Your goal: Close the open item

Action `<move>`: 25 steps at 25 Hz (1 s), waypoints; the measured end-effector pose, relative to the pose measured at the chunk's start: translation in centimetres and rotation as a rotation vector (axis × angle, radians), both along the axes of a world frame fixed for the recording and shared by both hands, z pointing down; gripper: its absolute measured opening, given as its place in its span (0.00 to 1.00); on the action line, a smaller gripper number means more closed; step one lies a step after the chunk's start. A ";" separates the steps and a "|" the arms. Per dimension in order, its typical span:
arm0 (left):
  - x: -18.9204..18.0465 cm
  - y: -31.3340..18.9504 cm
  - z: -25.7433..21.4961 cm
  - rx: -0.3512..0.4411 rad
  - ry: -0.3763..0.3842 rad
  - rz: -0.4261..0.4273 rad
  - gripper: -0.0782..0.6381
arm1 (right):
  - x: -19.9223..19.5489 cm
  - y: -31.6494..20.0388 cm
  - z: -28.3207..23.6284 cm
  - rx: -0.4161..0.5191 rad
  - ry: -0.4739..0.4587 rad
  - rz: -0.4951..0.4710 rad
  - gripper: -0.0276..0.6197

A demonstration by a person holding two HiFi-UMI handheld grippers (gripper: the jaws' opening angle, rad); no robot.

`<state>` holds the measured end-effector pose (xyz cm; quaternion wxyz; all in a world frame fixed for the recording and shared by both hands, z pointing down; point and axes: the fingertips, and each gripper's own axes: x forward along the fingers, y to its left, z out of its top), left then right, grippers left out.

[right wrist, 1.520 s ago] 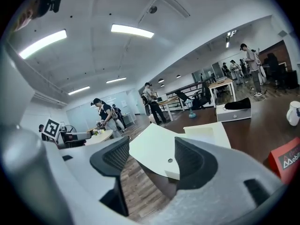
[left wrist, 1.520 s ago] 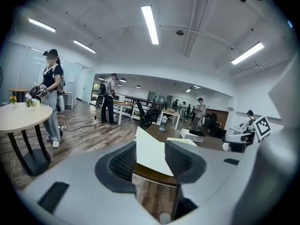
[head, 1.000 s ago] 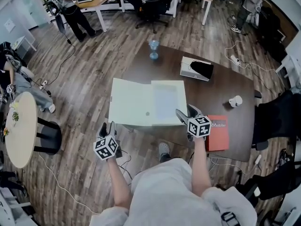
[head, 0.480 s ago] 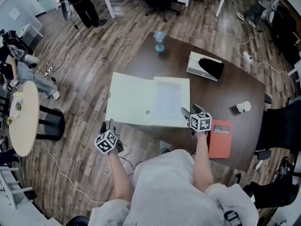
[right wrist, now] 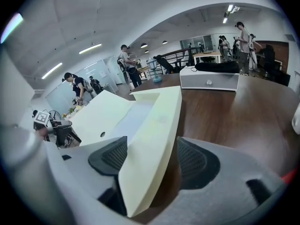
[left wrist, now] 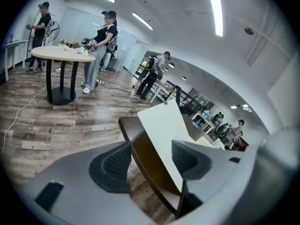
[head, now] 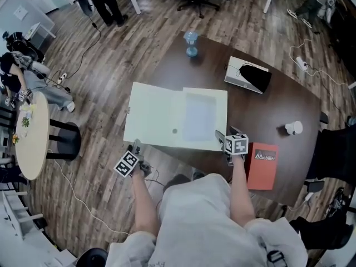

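Two jaw pairs: just been opening, standing apart, gripping nothing.
Left gripper [head: 136,147]: bracketing the lid [head: 153,115] edge at 7 o'clock, likely for flipping it.
Right gripper [head: 225,133]: bracketing the box [head: 200,115] wall at 5 o'clock, probably steadying.
Table [head: 278,104]: bearing the open box.

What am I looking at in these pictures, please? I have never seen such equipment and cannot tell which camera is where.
There is no robot. A person holds a tool with two jaws in each hand: the left gripper and the right gripper. The head view comes from a camera on the person's head, looking down. Each gripper view comes from a camera riding on that gripper, looking along its jaws. On the dark table lie an open pale box, a red booklet, a white cup, a blue vase and a white case. Nothing is gripped: both pairs of jaws have just been opening. The box's wall stands between the right pair, and its flap seems to reach between the left.
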<state>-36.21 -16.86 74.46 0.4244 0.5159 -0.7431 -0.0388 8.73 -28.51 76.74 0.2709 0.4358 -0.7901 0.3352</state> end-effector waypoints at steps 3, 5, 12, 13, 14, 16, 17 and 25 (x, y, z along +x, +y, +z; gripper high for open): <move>0.3 -1.0 0.4 0.020 0.001 0.021 0.46 | -0.2 0.0 0.5 -0.013 0.000 -0.021 0.55; 0.6 -1.8 0.4 0.026 -0.012 0.046 0.43 | -0.4 -0.1 0.5 -0.012 0.001 -0.036 0.54; 0.5 -3.6 -1.2 0.074 -0.067 0.098 0.24 | -1.6 -0.9 0.5 0.001 -0.024 -0.055 0.54; 0.4 -3.8 -1.5 0.081 -0.076 0.103 0.21 | -1.9 -1.0 0.5 0.001 -0.031 -0.050 0.53; 0.3 -3.8 -1.9 0.086 -0.087 0.104 0.19 | -2.2 -1.1 0.5 0.000 -0.035 -0.050 0.53; -0.4 -3.8 -3.0 0.092 -0.117 0.101 0.17 | -2.9 -1.1 0.4 0.001 -0.042 -0.055 0.53; -0.5 -4.1 -3.6 0.104 -0.125 0.109 0.16 | -3.3 -1.2 0.3 0.004 -0.047 -0.057 0.53; 0.8 -7.0 -8.1 0.203 -0.225 0.191 0.13 | -5.8 -1.3 0.3 0.012 -0.111 -0.093 0.50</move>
